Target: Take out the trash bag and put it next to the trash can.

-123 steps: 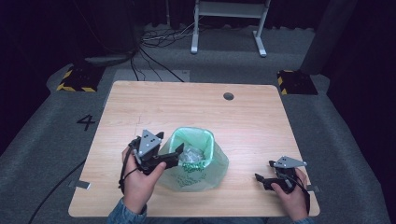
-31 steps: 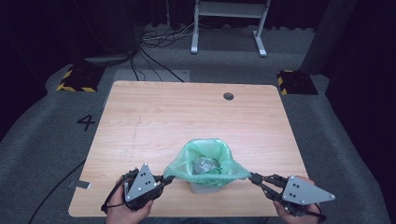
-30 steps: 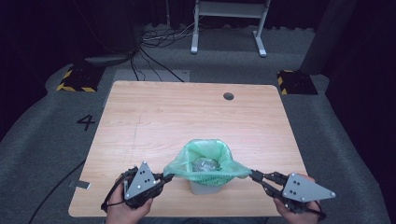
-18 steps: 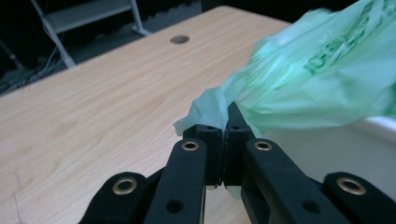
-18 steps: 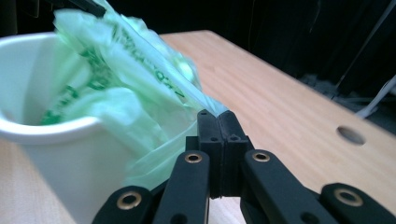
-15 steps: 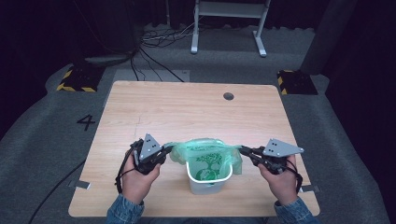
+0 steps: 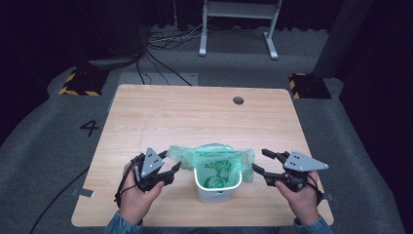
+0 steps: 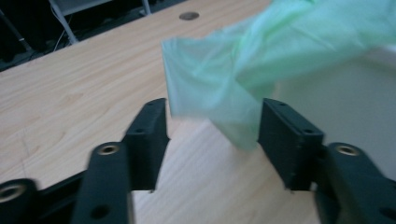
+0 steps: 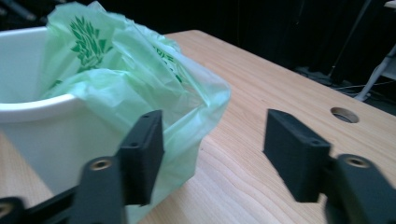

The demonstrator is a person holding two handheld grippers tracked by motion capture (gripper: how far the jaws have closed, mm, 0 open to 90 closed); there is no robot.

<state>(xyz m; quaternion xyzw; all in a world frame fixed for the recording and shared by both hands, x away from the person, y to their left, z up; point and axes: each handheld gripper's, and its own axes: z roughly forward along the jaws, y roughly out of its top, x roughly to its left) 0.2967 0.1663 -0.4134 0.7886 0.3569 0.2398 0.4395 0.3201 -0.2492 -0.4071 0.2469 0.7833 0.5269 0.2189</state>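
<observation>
A white bin (image 7: 214, 191) stands near the table's front edge with a green bag (image 7: 214, 155) draped loosely over its rim. My left gripper (image 7: 170, 162) is just left of the bin. Its jaws have just been opening, and a loose corner of the bag (image 8: 215, 102) hangs between them with neither pad pressing it. My right gripper (image 7: 260, 161) is just right of the bin (image 9: 32, 135). Its jaws have just been opening too, and the bag (image 9: 116, 70) bulges beside the left one without being gripped.
The wooden table (image 7: 195, 117) has a round hole (image 7: 238, 100) at the back right. A strip of tape (image 7: 84, 193) sticks out at its front left corner. A metal stand (image 7: 238, 14), cables and two yellow-black blocks (image 7: 78, 83) lie on the floor beyond.
Both grippers held the bag's edges stretched outward near the front edge, then moved in toward the bin. Now both have opened and the bag hangs slack over the rim.
</observation>
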